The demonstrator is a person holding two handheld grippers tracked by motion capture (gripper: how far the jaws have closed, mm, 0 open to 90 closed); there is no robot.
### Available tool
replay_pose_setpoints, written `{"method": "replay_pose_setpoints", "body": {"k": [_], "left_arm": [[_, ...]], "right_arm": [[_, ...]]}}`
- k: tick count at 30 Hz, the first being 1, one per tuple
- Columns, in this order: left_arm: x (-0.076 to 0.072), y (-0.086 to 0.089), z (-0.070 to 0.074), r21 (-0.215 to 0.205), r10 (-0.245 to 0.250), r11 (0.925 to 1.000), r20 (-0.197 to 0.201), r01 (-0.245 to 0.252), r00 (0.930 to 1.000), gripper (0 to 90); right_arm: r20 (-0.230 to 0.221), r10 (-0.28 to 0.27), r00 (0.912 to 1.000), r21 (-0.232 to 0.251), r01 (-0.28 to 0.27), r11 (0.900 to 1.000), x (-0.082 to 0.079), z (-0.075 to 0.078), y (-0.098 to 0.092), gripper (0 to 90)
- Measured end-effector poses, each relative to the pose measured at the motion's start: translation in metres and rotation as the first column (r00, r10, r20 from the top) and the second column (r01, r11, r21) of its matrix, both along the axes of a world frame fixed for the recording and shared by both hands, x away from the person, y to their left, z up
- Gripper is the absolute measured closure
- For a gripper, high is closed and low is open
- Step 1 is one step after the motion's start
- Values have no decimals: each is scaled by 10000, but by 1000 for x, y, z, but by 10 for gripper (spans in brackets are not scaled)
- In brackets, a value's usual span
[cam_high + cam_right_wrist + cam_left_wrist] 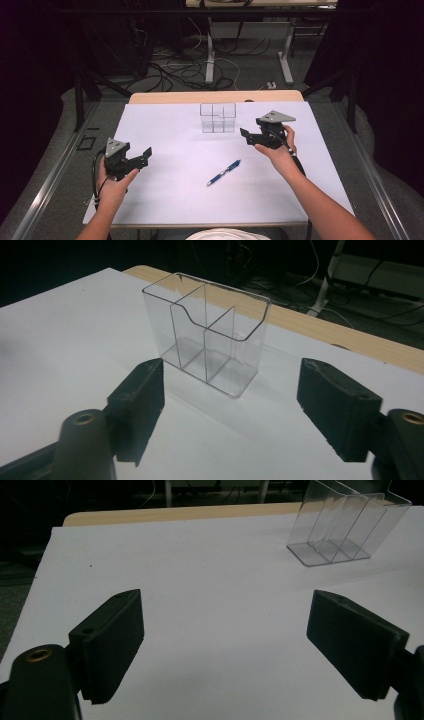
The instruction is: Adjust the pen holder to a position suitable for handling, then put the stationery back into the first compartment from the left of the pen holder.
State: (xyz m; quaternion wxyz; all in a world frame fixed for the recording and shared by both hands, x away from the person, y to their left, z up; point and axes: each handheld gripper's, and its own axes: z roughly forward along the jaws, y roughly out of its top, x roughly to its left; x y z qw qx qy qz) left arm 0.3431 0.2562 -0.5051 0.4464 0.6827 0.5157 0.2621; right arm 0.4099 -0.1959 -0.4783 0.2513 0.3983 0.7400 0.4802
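Dark lab, cables on the floor beyond; work surface is a white sheet over a wood table.

Left to right:
- left gripper sits at the left of the sheet, jaws wide, nothing in them. In the left gripper view there's just bare sheet between the pads.
- blue pen lies flat near centre, angled, between the two grippers and touching neither. Likely light and stiff with a smooth round barrel, so it can roll or slip; I'd pinch mid-barrel, across its length.
- clear organizer stands upright near the far edge, with divided compartments, all empty as far as I can tell. Thin rigid plastic, probably light and easy to tip or scuff; take it by a side wall, gentle squeeze.
- right gripper is just beside the organizer, jaws wide, empty. The right gripper view looks straight at the organizer, not touching.
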Motion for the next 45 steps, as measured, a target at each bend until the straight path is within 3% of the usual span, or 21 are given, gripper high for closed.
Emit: {"method": "replay_pose_setpoints", "body": {"k": [5,21,38,45], "left_arm": [[0,-5,1,62,-198,9998,121,197,9997,158],[0,-18,3,164,-628,9979,33,627,9980,158],[6,-42,14,334,-1323,9907,81,1319,9912,209],[6,-58,19,418,-1860,9817,12,1858,9825,246]], "right_arm": [[47,-52,10000,-271,53,9996,-15,-1,-8,188],[-67,-631,9980,-27,631,9980,-45,-9,-39,148],[-23,-1355,9908,-65,1355,9908,-46,-12,-52,107],[-70,-1451,9894,-44,1450,9894,-46,-11,-57,108]]}}
